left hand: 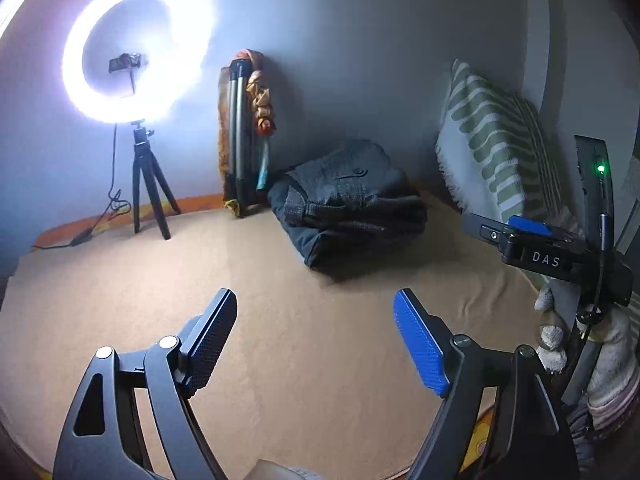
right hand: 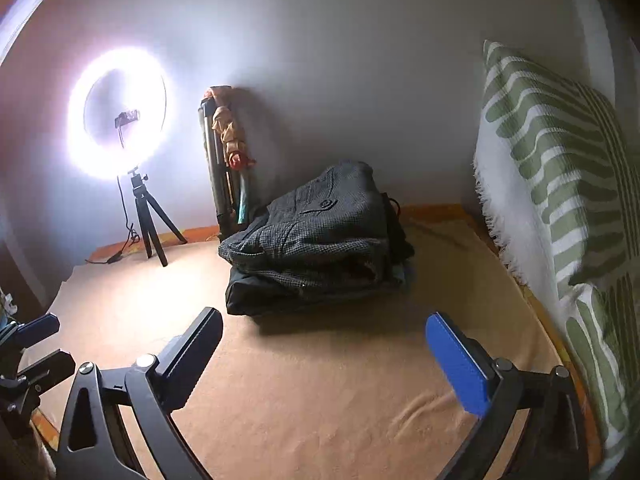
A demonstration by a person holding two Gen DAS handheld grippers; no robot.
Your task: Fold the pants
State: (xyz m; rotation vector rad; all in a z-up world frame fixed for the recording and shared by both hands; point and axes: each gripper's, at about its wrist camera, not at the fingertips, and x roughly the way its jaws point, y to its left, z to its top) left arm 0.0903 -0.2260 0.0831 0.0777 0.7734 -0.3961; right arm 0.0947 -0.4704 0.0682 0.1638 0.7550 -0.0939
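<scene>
Pants (left hand: 352, 196): dark grey checked cloth, folded into a thick stack with a buttoned pocket on top, resting on a darker folded item beneath. The stack lay on the tan blanket (left hand: 280, 320) near the back wall, between the leaning tripod and the striped pillow, well apart from both grippers. The right wrist view showed the same stack (right hand: 316, 236) from a little further right.

Left gripper (left hand: 316, 340): jaws spread wide, blue ribbed pads facing each other, nothing between them; it hung above bare blanket in front of the pants.

Right gripper (right hand: 324, 360): jaws likewise wide apart and holding nothing, above the blanket (its body also showed at the right edge of the left wrist view, with a green lamp lit).

Pillow (right hand: 560, 184): white with green stripes and a fringed edge, propped upright along the right side.

Folded tripod (left hand: 240, 136): leaning in the corner against the wall, with patterned cloth draped over it.

Ring light (left hand: 136, 48): lit, on a small black tripod stand at the far left, with a cable trailing from it.
</scene>
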